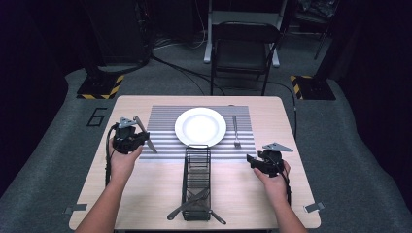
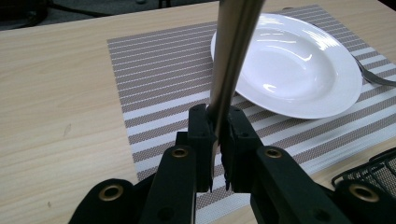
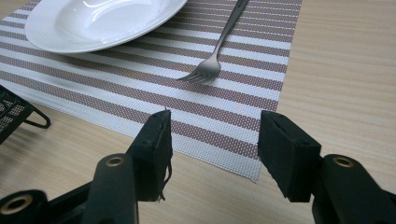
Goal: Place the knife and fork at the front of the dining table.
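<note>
Black folding chair beyond the table (2 hazard-striped stand bases beside it)

One overhead camera, two close jaw-mounted cameras.
The high view looks forward and down; both gripper views sit low, sharing the round white ceramic plate at their upper frames.

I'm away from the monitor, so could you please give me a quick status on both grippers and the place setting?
Left gripper shut on knife, over placemat left of plate. Right gripper open, empty. Fork already laid. Nothing in the way.
</note>
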`<act>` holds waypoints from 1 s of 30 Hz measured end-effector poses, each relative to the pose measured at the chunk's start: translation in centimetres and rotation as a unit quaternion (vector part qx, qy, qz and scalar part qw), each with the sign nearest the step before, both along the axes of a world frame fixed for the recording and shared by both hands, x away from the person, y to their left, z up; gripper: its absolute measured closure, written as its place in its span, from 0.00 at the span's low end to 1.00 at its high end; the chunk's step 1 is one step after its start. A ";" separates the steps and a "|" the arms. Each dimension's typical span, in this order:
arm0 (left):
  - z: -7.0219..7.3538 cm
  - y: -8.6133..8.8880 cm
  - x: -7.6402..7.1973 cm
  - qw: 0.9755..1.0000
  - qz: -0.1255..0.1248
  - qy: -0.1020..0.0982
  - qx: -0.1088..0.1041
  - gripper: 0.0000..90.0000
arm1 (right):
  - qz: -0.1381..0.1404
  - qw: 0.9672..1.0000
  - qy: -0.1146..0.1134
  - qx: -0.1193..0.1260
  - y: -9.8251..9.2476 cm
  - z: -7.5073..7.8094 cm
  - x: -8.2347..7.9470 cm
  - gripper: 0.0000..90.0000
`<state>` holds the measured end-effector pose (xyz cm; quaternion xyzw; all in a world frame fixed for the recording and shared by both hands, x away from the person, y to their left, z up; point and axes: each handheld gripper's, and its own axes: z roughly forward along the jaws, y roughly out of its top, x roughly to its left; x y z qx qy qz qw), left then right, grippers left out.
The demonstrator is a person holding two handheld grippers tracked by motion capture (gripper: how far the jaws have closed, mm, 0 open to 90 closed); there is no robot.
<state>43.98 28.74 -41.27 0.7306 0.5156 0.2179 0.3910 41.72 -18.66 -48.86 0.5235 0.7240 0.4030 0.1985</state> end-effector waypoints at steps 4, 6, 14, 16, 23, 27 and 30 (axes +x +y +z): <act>-0.1 0.3 -0.2 1.000 0.002 -0.001 0.002 0.92 | -0.001 1.000 0.001 0.001 0.0 0.0 0.0 0.49; -0.2 0.5 -0.1 1.000 0.003 0.002 0.001 0.92 | 0.000 1.000 0.001 0.001 0.0 -0.1 0.0 0.49; -0.3 0.1 0.5 1.000 0.003 -0.001 0.000 0.92 | -0.003 1.000 -0.004 -0.001 0.0 0.0 0.0 0.49; -0.3 -0.1 0.8 1.000 0.003 -0.002 0.002 0.92 | -0.003 1.000 -0.006 -0.001 -0.1 0.0 -0.1 0.49; -0.7 -0.7 1.7 1.000 0.011 -0.017 -0.006 0.92 | -0.005 1.000 -0.010 0.006 0.0 0.0 -0.1 0.50; -1.0 -0.7 2.3 0.999 0.020 -0.025 -0.016 0.92 | -0.005 1.000 -0.008 0.006 0.0 -0.1 -0.1 0.50; -1.3 -0.7 2.7 0.999 0.026 -0.030 -0.026 0.92 | -0.006 1.000 -0.008 0.006 0.0 -0.1 -0.1 0.50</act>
